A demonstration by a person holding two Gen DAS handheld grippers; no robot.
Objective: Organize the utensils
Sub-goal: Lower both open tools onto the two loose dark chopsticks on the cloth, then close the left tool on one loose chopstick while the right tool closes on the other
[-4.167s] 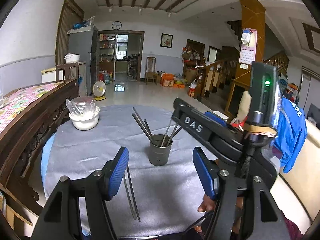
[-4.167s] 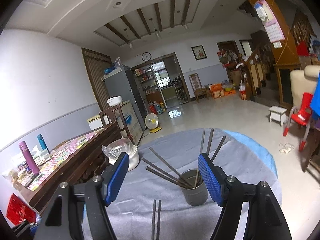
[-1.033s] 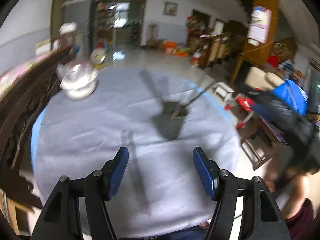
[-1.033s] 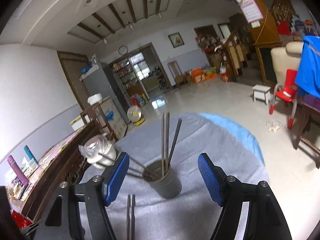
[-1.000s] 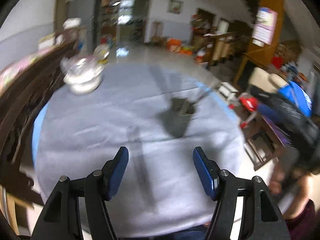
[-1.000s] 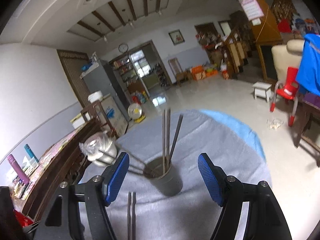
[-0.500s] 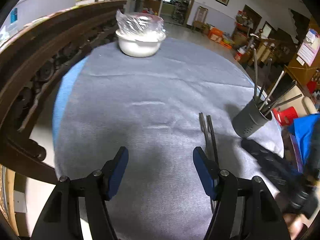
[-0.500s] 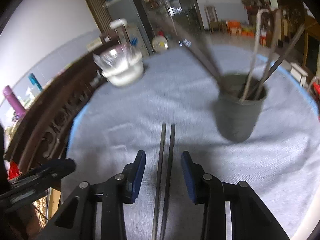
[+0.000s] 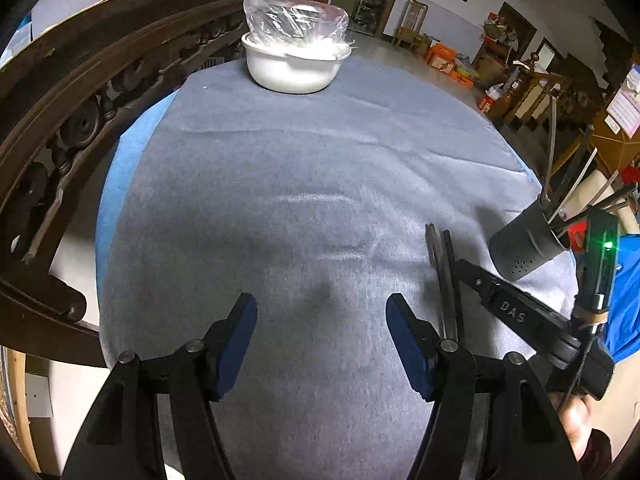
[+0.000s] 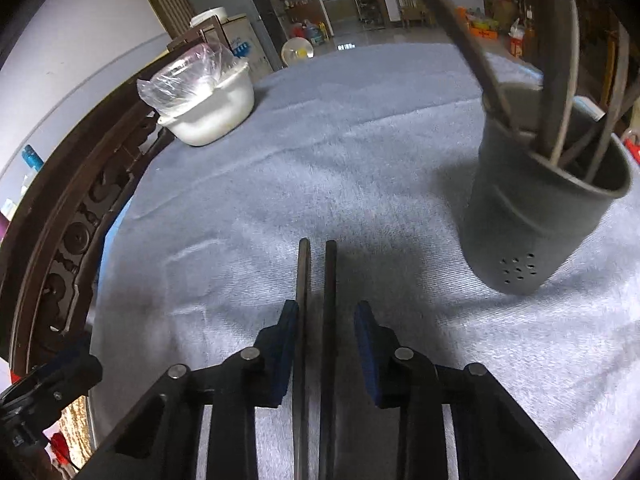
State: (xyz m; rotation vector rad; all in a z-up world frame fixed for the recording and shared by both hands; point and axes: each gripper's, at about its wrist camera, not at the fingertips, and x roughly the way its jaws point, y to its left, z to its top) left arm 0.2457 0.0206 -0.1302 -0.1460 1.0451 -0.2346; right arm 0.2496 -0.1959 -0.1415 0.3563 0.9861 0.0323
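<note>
Holder (image 10: pixel 540 216) has several chopsticks; covered bowl (image 10: pixel 212 108). Right gripper (image 10: pixel 326 332) closing around loose pair (image 10: pixel 316 280), not yet gripping; left gripper (image 9: pixel 320 336) spread, empty.

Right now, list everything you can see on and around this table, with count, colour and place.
Loose chopsticks: two, dark grey, lying side by side on the cloth, between the right gripper's pads.
Utensil holder: one, dark grey, upright to the right of the loose pair, holding several more chopsticks.
Bowl: one, white, covered with a clear plastic bag, at the far side of the table.
Tablecloth: one, grey, over a blue layer.
Carved wooden furniture: dark brown, along the left edge.
Left gripper: blue pads, open over bare cloth.
Right gripper: blue pads, just been closing around the loose pair, a gap still showing on the right side.
</note>
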